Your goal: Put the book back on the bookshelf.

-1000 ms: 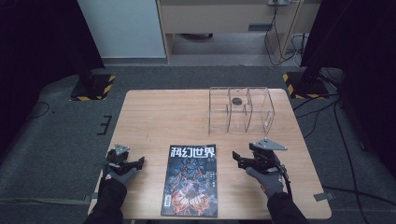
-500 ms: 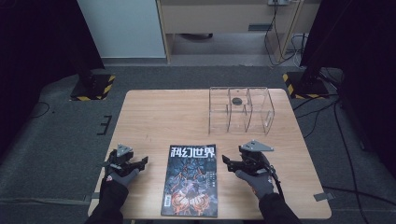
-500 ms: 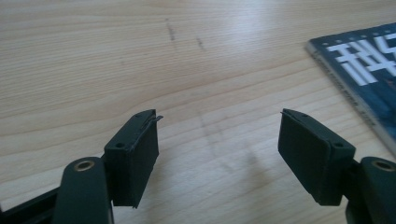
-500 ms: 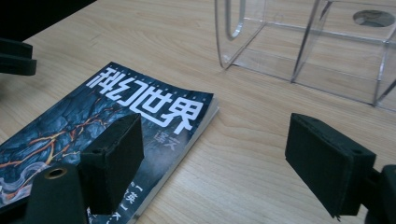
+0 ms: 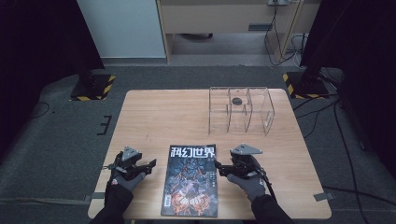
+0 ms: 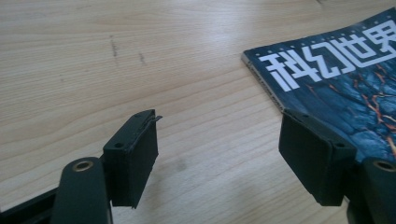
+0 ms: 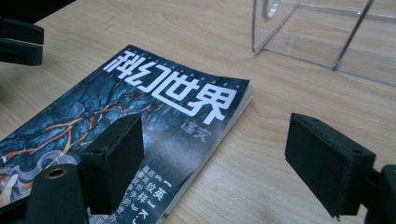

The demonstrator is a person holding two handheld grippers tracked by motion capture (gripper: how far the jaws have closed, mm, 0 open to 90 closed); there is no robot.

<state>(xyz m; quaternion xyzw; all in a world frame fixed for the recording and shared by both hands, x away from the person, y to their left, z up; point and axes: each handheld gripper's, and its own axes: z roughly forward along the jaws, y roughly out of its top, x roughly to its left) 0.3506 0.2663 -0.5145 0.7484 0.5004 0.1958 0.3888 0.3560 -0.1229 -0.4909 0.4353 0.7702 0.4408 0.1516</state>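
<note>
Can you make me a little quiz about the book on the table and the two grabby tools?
1. True or false: the magazine lies flat on the wooden table, with its cover up.
2. Which tool has a jaw above the magazine's edge? A) left tool B) right tool C) both
3. Fill in: the clear plastic rack stands on the ____ side of the table from the person.

Key
1. True.
2. C: the gripper views show the left tool and the right tool each open with one jaw over an edge, gripping nothing.
3. Far.
</note>
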